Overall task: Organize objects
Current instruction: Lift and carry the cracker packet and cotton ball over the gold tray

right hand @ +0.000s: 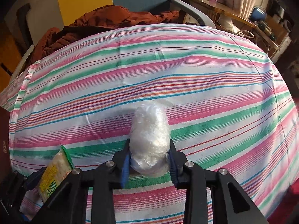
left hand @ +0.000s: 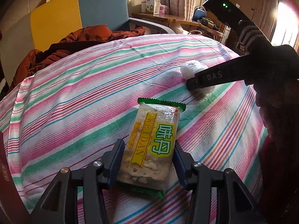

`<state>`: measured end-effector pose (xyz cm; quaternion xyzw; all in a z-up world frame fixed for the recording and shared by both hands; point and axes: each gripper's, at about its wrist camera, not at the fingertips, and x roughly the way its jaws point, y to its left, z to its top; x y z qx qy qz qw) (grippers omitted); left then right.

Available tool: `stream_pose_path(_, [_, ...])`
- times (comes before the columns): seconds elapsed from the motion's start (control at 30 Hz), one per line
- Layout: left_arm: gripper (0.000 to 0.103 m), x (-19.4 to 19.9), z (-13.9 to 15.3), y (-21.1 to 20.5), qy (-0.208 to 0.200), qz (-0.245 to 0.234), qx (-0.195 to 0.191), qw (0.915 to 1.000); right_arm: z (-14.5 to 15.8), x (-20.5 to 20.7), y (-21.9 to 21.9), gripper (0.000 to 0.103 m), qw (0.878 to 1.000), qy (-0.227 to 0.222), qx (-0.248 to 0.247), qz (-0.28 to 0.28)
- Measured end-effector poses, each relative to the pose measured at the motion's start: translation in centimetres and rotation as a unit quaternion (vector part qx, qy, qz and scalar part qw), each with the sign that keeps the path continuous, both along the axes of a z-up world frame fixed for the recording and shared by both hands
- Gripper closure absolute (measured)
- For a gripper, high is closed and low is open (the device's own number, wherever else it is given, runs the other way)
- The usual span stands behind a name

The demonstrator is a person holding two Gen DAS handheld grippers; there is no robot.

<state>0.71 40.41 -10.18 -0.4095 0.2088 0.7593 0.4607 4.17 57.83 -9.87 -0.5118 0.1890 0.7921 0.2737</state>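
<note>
Both cams sit just behind their own jaws, looking forward and down, very close to the striped bedsheet (left hand: 93, 85). The left wrist view faces across the bed toward the blue and yellow chair (left hand: 78, 9), and catches the right gripper (left hand: 192, 83) at its right edge. The right wrist view faces the same way; the cracker packet (right hand: 54, 173) shows bottom left. Both share the sheet, chair and brown jacket (right hand: 104, 20).

Cracker packet (left hand: 153, 145) lies left of plastic-wrapped bundle (right hand: 149, 140).
</note>
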Motion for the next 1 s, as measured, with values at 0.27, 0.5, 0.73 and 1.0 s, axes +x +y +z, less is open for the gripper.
stream_pose_path(0.27, [0.053,0.6,0.5,-1.2,0.002,0.016,-0.021,0.9996,0.7,-0.3,-0.9,0.068,0.999,0.024,-0.008,0.038])
stream_pose_path(0.5, [0.053,1.4,3.8,-5.0,-0.003,0.035,0.017,0.9992,1.4,-0.6,-3.6,0.068,0.994,0.043,0.003,0.101])
stream_pose_path(0.73, [0.053,0.8,9.1,-9.5,0.037,0.095,0.06,0.9929,1.2,-1.1,-4.3,0.067,0.992,0.035,0.016,0.117])
stream_pose_path(1.0, [0.053,0.1,12.2,-13.8,0.083,0.155,0.078,0.9813,1.3,-1.7,-5.6,0.067,0.99,0.035,0.031,0.133])
